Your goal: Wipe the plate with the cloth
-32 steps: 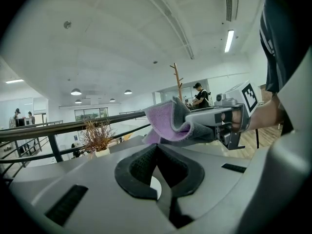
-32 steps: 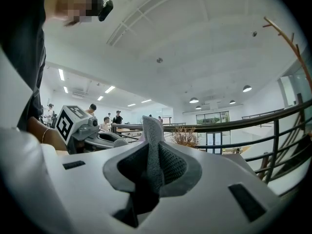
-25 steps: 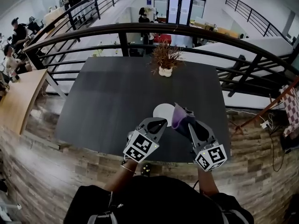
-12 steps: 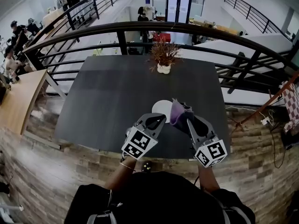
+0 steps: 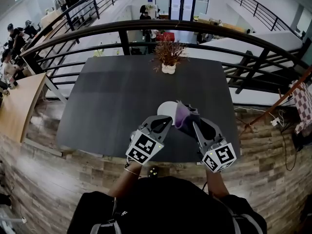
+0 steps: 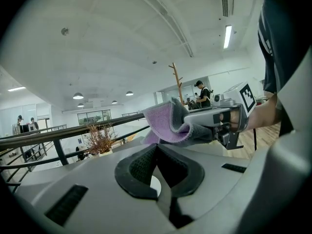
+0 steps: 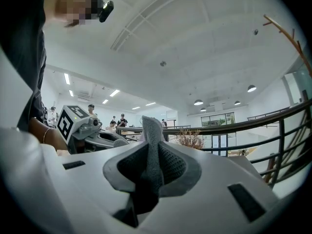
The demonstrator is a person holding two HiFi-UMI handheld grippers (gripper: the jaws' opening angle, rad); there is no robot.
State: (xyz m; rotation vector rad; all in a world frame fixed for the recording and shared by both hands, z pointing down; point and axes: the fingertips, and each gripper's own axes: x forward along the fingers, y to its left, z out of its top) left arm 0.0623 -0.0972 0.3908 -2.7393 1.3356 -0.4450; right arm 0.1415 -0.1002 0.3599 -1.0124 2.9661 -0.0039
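A small white plate (image 5: 165, 108) lies on the dark table (image 5: 117, 96) near its front edge. My left gripper (image 5: 166, 121) hovers just behind it, shut, with nothing seen between its pads. A sliver of the plate (image 6: 155, 184) shows through the gap under the left gripper (image 6: 156, 150). My right gripper (image 5: 190, 122) is shut on a purple-and-grey cloth (image 5: 181, 115), which stands up beside the plate's right rim. The cloth (image 7: 150, 130) sticks out of the right gripper (image 7: 152, 152) and hangs across the left gripper view (image 6: 168, 123).
A dried plant in a white pot (image 5: 168, 68) stands at the table's far edge. A black railing (image 5: 146, 29) curves behind the table. A wooden counter (image 5: 19, 106) is at the left, and several people stand far off.
Both grippers, the plate and the cloth keep their places relative to each other. Only the head view has shifted a little.
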